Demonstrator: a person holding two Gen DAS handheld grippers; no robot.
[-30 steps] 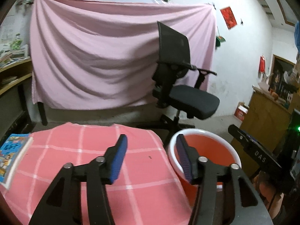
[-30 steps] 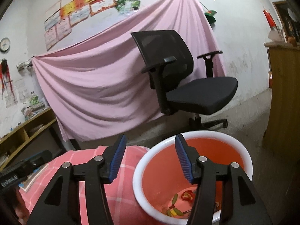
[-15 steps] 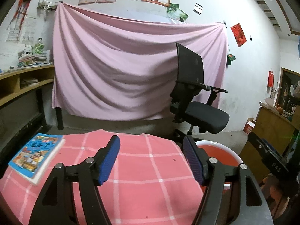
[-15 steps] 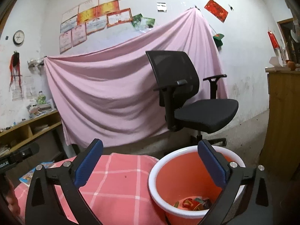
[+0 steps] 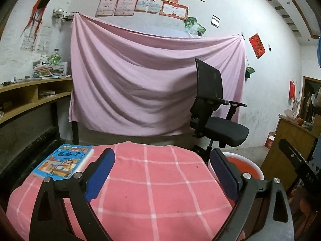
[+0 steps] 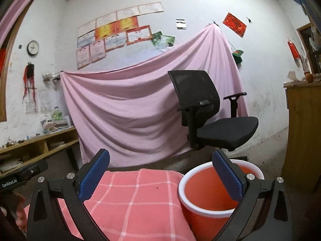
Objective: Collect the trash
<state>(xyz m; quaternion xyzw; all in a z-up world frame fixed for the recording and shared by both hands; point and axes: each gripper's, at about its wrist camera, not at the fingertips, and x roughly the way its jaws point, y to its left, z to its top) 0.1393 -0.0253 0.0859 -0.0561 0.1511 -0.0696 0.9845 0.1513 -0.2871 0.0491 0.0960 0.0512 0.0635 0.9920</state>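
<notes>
An orange bin with a white rim [image 6: 212, 188] stands just right of the table covered in a pink checked cloth [image 6: 136, 202]; its contents are hidden from here. In the left wrist view the same bin [image 5: 246, 168] peeks out behind the right finger. My left gripper [image 5: 163, 160] hangs over the cloth [image 5: 156, 182], its jaws still opening with nothing between them. My right gripper [image 6: 160, 164] stands wide open and empty, its right finger over the bin's mouth. No loose trash shows on the cloth.
A blue picture book [image 5: 64, 161] lies at the table's far left corner. A black office chair [image 6: 208, 118] stands behind the bin before a pink hanging sheet [image 5: 152, 84]. Wooden shelves [image 5: 26, 98] line the left wall, a wooden cabinet [image 6: 301, 130] the right.
Both grippers have opened wide and drawn back and up from the bin. The trash in the bin's bottom has dropped out of sight; the book and more wall came into view.
</notes>
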